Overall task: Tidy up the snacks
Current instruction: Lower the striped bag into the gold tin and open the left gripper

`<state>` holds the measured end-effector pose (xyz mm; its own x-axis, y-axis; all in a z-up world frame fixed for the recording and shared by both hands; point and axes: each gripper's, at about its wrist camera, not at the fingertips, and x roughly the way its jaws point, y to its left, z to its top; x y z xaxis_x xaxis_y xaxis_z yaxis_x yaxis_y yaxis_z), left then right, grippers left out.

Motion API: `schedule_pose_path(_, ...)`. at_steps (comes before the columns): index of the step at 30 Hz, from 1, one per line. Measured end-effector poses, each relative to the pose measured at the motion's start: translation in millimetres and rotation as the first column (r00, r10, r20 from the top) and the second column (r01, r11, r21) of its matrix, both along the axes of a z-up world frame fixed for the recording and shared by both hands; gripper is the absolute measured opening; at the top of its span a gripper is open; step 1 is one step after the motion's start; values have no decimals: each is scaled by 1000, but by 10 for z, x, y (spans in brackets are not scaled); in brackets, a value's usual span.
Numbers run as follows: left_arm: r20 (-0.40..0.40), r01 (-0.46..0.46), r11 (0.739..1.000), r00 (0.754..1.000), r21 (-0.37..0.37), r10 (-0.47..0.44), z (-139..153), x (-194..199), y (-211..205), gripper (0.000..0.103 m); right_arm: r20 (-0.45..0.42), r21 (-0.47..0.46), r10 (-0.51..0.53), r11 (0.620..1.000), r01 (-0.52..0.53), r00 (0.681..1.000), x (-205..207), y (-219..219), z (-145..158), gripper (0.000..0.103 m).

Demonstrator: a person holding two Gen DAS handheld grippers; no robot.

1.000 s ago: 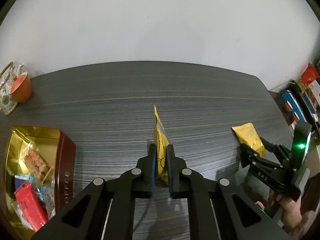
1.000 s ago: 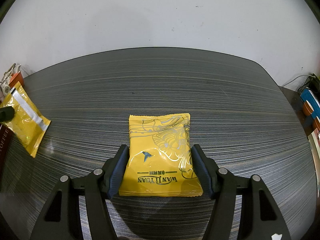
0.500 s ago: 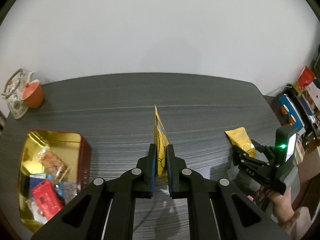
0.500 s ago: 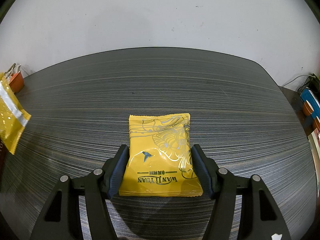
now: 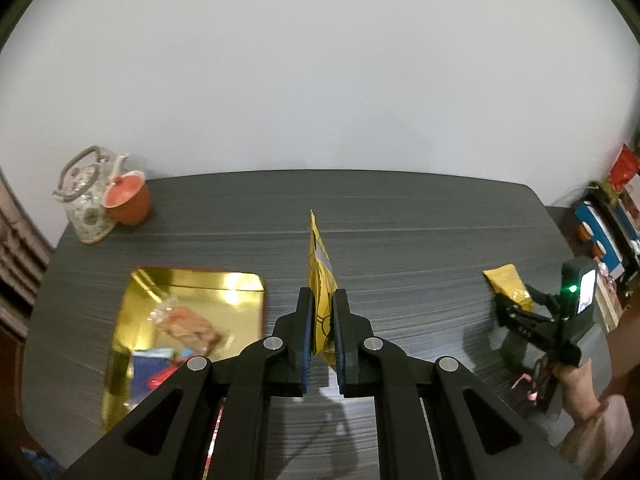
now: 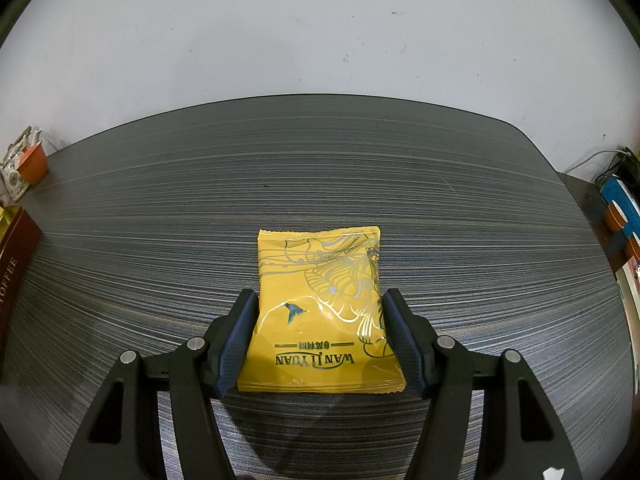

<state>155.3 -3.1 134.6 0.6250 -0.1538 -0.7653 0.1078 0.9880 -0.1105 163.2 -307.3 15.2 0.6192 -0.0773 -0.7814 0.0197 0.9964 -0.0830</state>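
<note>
A dark, wood-grained desk stands against a plain white wall. In the left wrist view, the left gripper is clamped on a yellow snack packet, held edge-on above the desk. Ahead and to its left lies an open gold-lined tin with wrapped snacks inside; farther left stand a teapot and an orange cup. Far to its right is the right gripper.

In the right wrist view, the right gripper is spread wide, one finger on each side of a second yellow packet lying flat on the desk, printed "WAN LI YUAN". Whether the pads touch it is unclear. At far left, the tin's maroon wall reads "TOFFEE".
</note>
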Motion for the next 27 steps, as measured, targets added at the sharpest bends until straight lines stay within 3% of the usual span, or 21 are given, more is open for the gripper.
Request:
schedule_pose_path(14, -28, -110, 994, 993, 17, 111, -51, 85, 757, 10, 0, 0, -1, 1000, 1, 1000, 3, -7, 0, 61)
schedule_pose_path(27, -167, -168, 985, 971, 32, 171, -580, 336, 1092, 10, 0, 0, -1, 1000, 1, 1000, 8, -13, 0, 62)
